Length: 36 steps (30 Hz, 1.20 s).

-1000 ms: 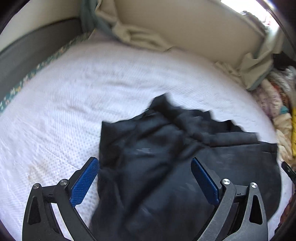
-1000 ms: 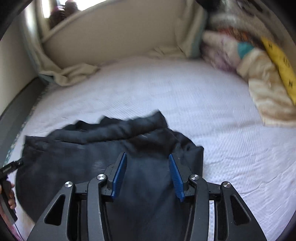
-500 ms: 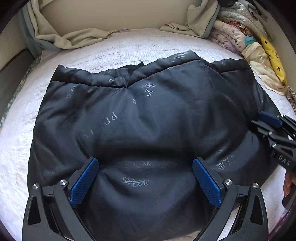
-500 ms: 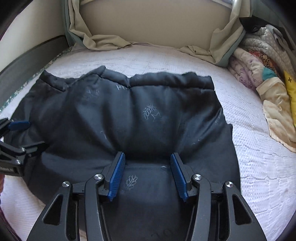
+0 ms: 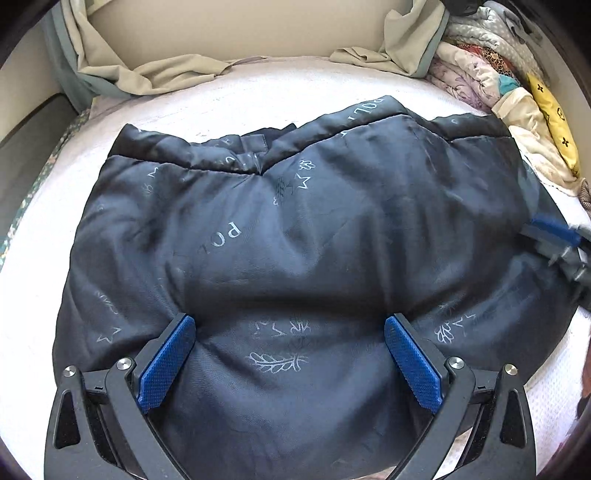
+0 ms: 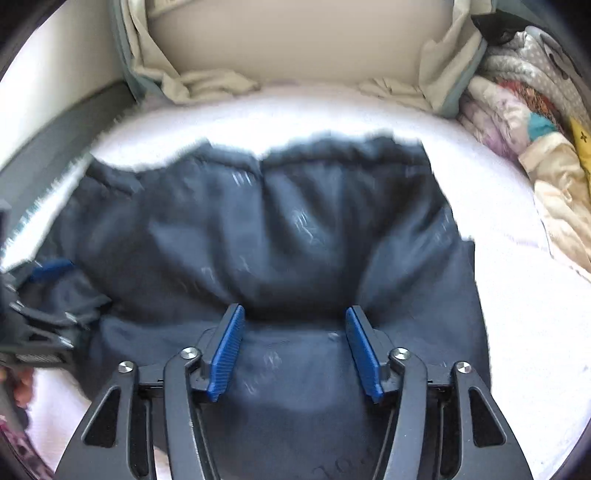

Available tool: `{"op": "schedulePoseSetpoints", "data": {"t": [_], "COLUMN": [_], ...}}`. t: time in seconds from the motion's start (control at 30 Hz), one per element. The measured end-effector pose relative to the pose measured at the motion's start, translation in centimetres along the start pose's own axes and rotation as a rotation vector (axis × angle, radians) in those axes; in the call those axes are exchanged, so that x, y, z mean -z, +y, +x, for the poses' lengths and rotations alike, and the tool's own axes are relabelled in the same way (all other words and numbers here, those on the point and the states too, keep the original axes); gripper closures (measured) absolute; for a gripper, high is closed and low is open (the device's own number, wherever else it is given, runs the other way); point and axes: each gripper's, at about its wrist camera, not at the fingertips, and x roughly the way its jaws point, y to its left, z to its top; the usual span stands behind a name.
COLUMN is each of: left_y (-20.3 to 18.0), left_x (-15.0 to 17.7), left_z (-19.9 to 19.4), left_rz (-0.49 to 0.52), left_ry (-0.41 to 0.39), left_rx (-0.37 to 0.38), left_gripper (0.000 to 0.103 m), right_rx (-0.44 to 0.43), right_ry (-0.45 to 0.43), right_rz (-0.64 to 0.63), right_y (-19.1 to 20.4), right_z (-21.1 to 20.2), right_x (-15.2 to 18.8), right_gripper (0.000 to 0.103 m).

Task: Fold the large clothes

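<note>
A large dark navy padded garment [image 5: 295, 236] with pale printed letters, stars and leaves lies spread on the white bed [image 5: 48, 221]. It also fills the right wrist view [image 6: 280, 236], which is motion-blurred. My left gripper [image 5: 290, 345] is wide open, its blue pads pressing down on the garment's near part. My right gripper [image 6: 295, 339] is open too, its pads resting on the near part of the garment. The right gripper shows blurred at the garment's right edge in the left wrist view [image 5: 554, 240]; the left gripper shows at the left edge in the right wrist view [image 6: 44, 295].
A beige headboard wall [image 5: 240, 33] with a crumpled beige and grey-green sheet [image 5: 140, 74] runs along the back. A pile of patterned bedding and a yellow cushion [image 5: 550, 114] lies at the right. A dark bed frame [image 5: 22, 147] borders the left.
A second ago the garment lay crumpled and smaller; it has since been spread out flat and wide. Since half a second ago both grippers have stayed on its near part, with the right one still moving.
</note>
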Motion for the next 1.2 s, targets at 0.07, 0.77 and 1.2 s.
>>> {"op": "schedulePoseSetpoints", "data": {"t": [0.07,0.77,1.2], "left_y": [0.0,6.4,21.7], "left_x": [-0.1,-3.7,-1.2], "left_z": [0.2,-5.2,-0.7], "left_rz": [-0.003,-0.142,-0.716], "left_ry": [0.003,-0.076,0.034], "left_rx": [-0.004,0.159,0.449], "left_gripper": [0.000,0.001,0.001], "right_rx": [0.017,-0.023,-0.171], "right_ry": [-0.061,0.098,-0.008], "right_rz": [0.009,0.316,0.402], "right_y": [-0.5,-8.3,-8.0], "right_z": [-1.3,4.1,-1.8], "right_x": [-1.1,-2.2,-2.7], "right_gripper": [0.046,0.038,0.024]}}
